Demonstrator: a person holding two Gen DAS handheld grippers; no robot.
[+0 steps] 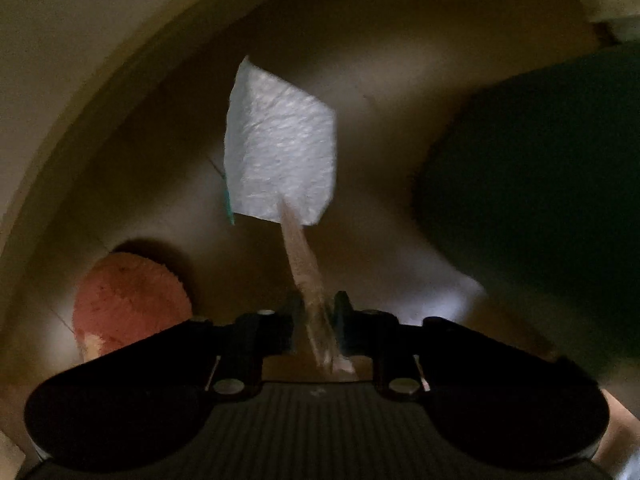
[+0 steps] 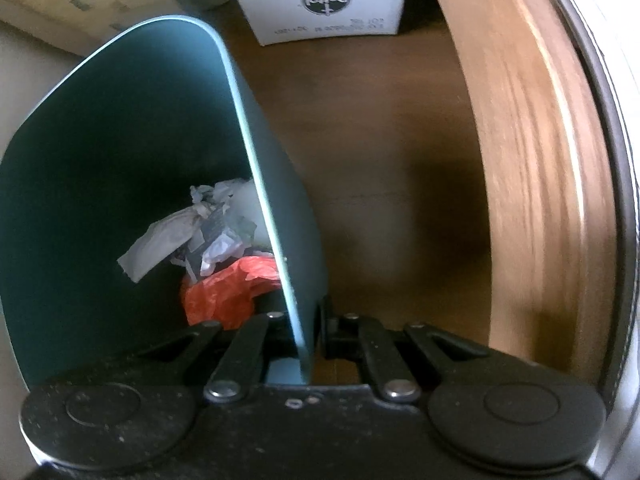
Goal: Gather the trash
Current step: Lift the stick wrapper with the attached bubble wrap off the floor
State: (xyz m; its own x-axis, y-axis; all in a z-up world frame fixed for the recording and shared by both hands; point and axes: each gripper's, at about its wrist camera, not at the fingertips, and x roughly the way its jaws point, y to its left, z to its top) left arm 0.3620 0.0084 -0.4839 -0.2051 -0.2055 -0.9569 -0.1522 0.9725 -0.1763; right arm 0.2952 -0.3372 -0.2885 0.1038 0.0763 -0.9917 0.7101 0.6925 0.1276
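Left tool (image 1: 314, 312) pinches a wrapper (image 1: 280, 148); right tool (image 2: 308, 328) clamps the green bin's (image 2: 120, 140) rim

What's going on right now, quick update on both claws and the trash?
Left gripper shut on wrapper, held aloft. Right gripper clamped on green bin rim, trash inside. Nothing blocking.

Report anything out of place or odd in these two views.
The green bin looks tipped rather than upright, the right gripper clamped on its rim. The left gripper pinches a wooden stick carrying white paper, not yet binned.
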